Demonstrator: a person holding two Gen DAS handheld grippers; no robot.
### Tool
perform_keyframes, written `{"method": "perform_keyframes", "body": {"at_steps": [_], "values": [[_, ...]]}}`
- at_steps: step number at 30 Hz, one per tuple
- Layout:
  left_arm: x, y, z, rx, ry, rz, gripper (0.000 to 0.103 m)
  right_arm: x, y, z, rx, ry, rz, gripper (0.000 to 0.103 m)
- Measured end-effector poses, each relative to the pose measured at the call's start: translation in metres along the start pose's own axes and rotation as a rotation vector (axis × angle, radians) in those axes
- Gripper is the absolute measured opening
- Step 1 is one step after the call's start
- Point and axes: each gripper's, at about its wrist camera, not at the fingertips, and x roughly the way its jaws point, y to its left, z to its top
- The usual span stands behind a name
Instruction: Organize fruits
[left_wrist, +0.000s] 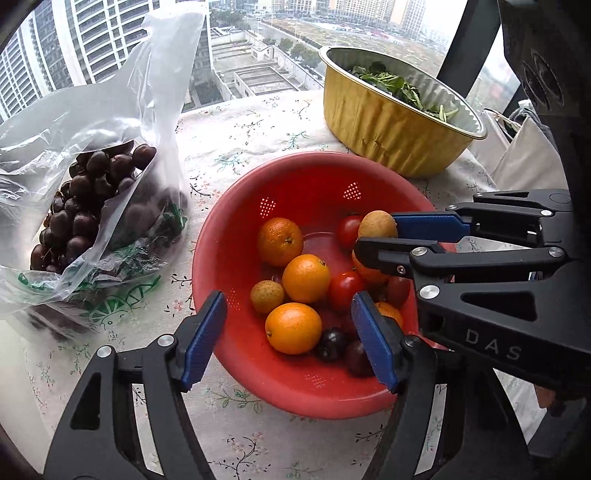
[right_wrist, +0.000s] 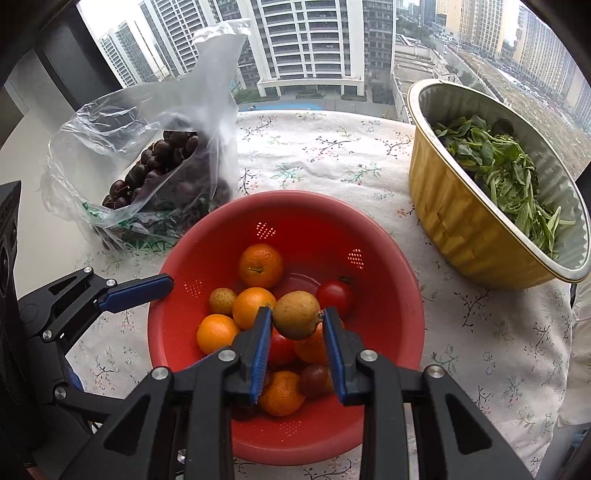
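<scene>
A red colander (left_wrist: 229, 258) (right_wrist: 399, 295) on the flowered tablecloth holds several small oranges (left_wrist: 293, 328) (right_wrist: 260, 265), cherry tomatoes (left_wrist: 346, 290) (right_wrist: 335, 295), a tan longan (left_wrist: 266, 296) (right_wrist: 222, 300) and dark cherries (left_wrist: 331, 343). My right gripper (right_wrist: 297, 315) (left_wrist: 373, 232) is shut on a tan longan (right_wrist: 296, 314) (left_wrist: 377, 224) and holds it above the colander's fruit. My left gripper (left_wrist: 290, 314) is open and empty, its fingers straddling the colander's near rim; one of its fingers (right_wrist: 140, 291) shows in the right wrist view at the colander's left.
A clear plastic bag of dark cherries (left_wrist: 85, 199) (right_wrist: 155, 166) lies left of the colander. A gold foil bowl of green leaves (left_wrist: 391, 122) (right_wrist: 491, 192) stands at the back right. The table ends at a window behind them.
</scene>
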Motion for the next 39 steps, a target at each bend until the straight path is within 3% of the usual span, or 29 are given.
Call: {"method": "perform_keyframes", "body": {"at_steps": [2, 6, 9, 13, 16, 18, 22, 24, 26, 29, 34, 39], "values": [[-0.009, 0.001, -0.003, -0.011, -0.018, -0.001, 0.080, -0.007, 0.000, -0.002, 0.003, -0.012, -0.005, 0.031], [-0.036, 0.002, -0.014, -0.017, -0.069, 0.002, 0.102, -0.026, 0.000, -0.012, 0.032, -0.041, -0.019, 0.049], [-0.064, 0.000, -0.032, 0.000, -0.133, 0.039, 0.103, -0.045, -0.002, -0.028, 0.071, -0.073, -0.029, 0.061], [-0.110, -0.016, -0.062, 0.049, -0.247, 0.107, 0.103, -0.069, 0.002, -0.062, 0.096, -0.115, -0.065, 0.069], [-0.143, -0.033, -0.086, 0.081, -0.291, 0.198, 0.103, -0.087, 0.008, -0.093, 0.093, -0.144, -0.113, 0.075], [-0.168, -0.041, -0.103, 0.067, -0.333, 0.239, 0.103, -0.098, 0.010, -0.112, 0.104, -0.151, -0.127, 0.076], [-0.221, -0.052, -0.140, -0.012, -0.444, 0.233, 0.103, -0.122, 0.015, -0.150, 0.142, -0.148, -0.135, 0.076], [-0.235, -0.055, -0.152, -0.052, -0.413, 0.230, 0.103, -0.135, 0.020, -0.165, 0.159, -0.151, -0.141, 0.076], [-0.248, -0.061, -0.164, -0.084, -0.373, 0.282, 0.103, -0.150, 0.027, -0.180, 0.175, -0.161, -0.142, 0.076], [-0.270, -0.079, -0.182, -0.017, -0.392, 0.379, 0.103, -0.174, 0.040, -0.198, 0.186, -0.182, -0.158, 0.076], [-0.300, -0.095, -0.200, -0.011, -0.362, 0.333, 0.103, -0.219, 0.063, -0.222, 0.162, -0.222, -0.207, 0.076], [-0.309, -0.111, -0.210, -0.060, -0.244, 0.287, 0.103, -0.257, 0.069, -0.241, 0.171, -0.221, -0.248, 0.078]]}}
